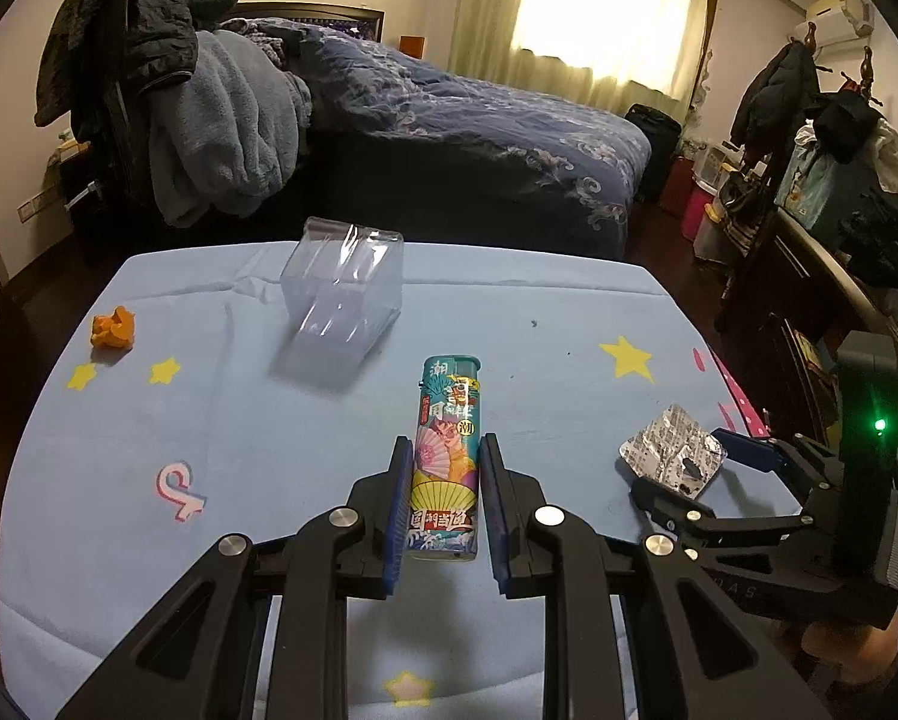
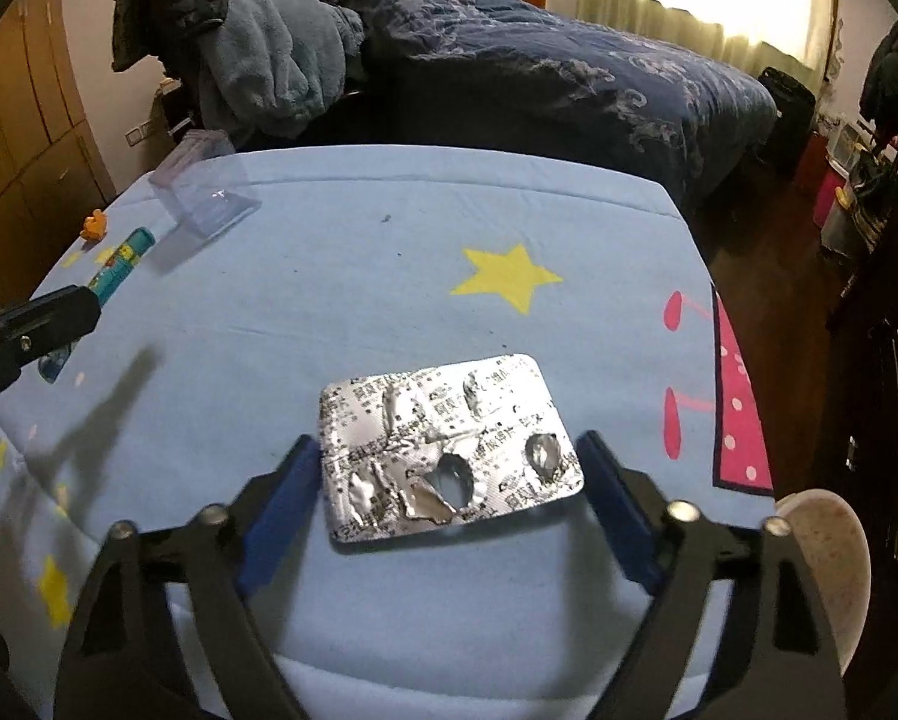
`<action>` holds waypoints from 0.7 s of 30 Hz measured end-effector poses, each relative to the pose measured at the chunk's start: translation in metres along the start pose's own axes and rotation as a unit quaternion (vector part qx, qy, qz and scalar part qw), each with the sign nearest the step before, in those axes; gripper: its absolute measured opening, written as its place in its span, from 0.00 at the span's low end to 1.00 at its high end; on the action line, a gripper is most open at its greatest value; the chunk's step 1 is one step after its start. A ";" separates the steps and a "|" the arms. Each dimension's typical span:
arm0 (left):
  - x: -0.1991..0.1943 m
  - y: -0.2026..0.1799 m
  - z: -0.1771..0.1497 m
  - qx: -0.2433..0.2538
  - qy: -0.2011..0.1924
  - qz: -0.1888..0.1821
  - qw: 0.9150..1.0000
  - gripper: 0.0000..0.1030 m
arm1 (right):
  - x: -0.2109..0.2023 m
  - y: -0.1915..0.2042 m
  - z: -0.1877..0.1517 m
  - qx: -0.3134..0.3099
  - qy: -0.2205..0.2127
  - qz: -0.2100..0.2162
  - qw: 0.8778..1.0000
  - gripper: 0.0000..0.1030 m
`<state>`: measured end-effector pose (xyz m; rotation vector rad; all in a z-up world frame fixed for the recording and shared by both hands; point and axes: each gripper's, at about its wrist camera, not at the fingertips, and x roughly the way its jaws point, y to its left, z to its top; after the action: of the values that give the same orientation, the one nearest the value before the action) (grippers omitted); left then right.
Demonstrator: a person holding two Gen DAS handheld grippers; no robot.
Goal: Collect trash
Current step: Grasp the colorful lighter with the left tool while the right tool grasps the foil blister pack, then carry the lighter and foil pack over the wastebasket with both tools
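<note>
Clear plastic box (image 1: 342,285), tipped, nothing visible inside

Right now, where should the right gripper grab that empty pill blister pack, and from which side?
Grip the blister pack across its two short edges, coming down from above. It lies flat on the blue cloth, and the right gripper already straddles those edges with open jaws, so closing should pinch it.

one lighter (image 1: 447,456), one blister pack (image 2: 449,450), one clear box (image 1: 344,288)

We're in a home bedroom, bed (image 1: 479,120) w/ blue quilt, curtained window (image 1: 599,6), coats on rack (image 1: 797,84), wall AC (image 1: 842,12), wardrobe (image 2: 23,120).
</note>
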<state>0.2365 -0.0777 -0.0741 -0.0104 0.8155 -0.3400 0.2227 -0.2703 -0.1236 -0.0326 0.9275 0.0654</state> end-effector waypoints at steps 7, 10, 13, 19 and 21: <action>-0.008 -0.003 -0.004 0.002 -0.004 0.003 1.000 0.22 | -0.012 -0.001 -0.006 0.001 -0.008 0.002 1.000 0.80; -0.013 -0.006 -0.007 0.003 -0.007 0.001 1.000 0.22 | -0.022 -0.004 -0.010 0.006 -0.014 0.005 1.000 0.80; -0.019 -0.009 -0.010 0.002 -0.010 -0.002 1.000 0.22 | -0.034 -0.007 -0.017 0.011 -0.019 0.011 1.000 0.80; -0.029 -0.018 -0.016 0.002 -0.014 -0.008 1.000 0.22 | -0.058 -0.012 -0.036 0.024 -0.030 0.026 0.999 0.80; -0.032 -0.021 -0.019 0.002 -0.015 -0.010 1.000 0.22 | -0.065 -0.012 -0.042 0.025 -0.035 0.027 0.999 0.80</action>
<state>0.1965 -0.0860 -0.0612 -0.0194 0.7856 -0.3608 0.1513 -0.2871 -0.0967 0.0410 0.8588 0.0924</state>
